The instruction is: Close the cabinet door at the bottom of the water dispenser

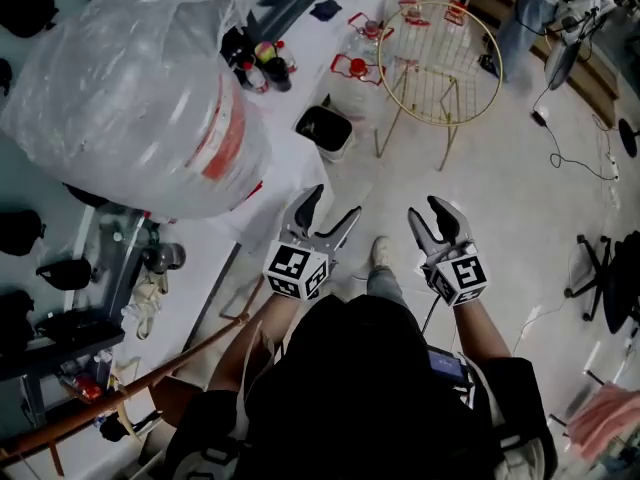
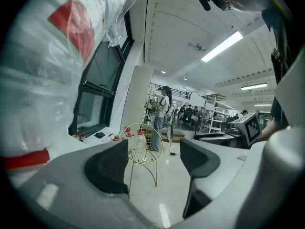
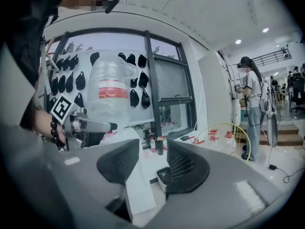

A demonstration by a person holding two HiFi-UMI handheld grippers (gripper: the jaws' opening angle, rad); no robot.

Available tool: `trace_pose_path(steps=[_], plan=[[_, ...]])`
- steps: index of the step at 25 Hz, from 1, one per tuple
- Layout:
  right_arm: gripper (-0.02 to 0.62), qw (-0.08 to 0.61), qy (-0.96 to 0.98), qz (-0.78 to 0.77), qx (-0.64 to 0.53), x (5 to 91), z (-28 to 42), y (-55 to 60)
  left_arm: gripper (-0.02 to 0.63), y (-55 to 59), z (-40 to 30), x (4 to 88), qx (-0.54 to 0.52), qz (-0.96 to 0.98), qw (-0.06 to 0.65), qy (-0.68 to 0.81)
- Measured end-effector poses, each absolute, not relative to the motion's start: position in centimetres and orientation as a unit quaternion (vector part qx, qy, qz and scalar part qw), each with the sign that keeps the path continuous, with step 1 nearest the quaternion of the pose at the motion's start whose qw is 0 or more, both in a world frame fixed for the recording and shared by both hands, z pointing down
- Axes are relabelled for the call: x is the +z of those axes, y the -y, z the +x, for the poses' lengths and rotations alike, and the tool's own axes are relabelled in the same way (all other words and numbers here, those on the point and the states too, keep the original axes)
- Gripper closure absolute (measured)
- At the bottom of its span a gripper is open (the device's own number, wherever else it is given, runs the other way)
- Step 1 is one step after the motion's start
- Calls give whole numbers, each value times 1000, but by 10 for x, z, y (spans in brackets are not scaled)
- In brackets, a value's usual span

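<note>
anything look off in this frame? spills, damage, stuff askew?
Nothing spilled or broken shows. The one oddity: a loose, crumpled clear plastic bag draped over the big water jug at the head view's upper left. The cabinet door is not in view, so its state can't be checked.

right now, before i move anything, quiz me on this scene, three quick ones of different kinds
1. True or false: the left gripper holds a bottle.
2. Which stands on the floor: A gold wire chair, B ladder, C bicycle?
3. Fill in: the big water jug is wrapped in clear ____.
Key: 1 false, its jaws stand apart with nothing between them; 2 A; 3 plastic.
</note>
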State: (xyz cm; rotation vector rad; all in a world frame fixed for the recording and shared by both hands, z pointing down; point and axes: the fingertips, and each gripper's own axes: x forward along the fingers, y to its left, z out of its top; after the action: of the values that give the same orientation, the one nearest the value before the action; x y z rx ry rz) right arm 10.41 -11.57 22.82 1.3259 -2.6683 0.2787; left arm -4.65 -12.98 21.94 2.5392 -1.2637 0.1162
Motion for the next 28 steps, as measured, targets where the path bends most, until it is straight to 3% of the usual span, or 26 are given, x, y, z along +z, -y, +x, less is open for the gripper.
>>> trace_pose_path(steps=[7, 19, 28], plan=[[453, 40, 907, 407, 100, 189, 71, 113, 273, 108, -81, 167, 31, 881, 104, 461], [520, 7, 927, 369, 64, 145, 37, 120, 504, 88, -129, 132, 8, 847, 62, 528], [541, -28, 935, 342, 86, 121, 3, 127, 589, 89, -147, 120, -21, 826, 66, 560]])
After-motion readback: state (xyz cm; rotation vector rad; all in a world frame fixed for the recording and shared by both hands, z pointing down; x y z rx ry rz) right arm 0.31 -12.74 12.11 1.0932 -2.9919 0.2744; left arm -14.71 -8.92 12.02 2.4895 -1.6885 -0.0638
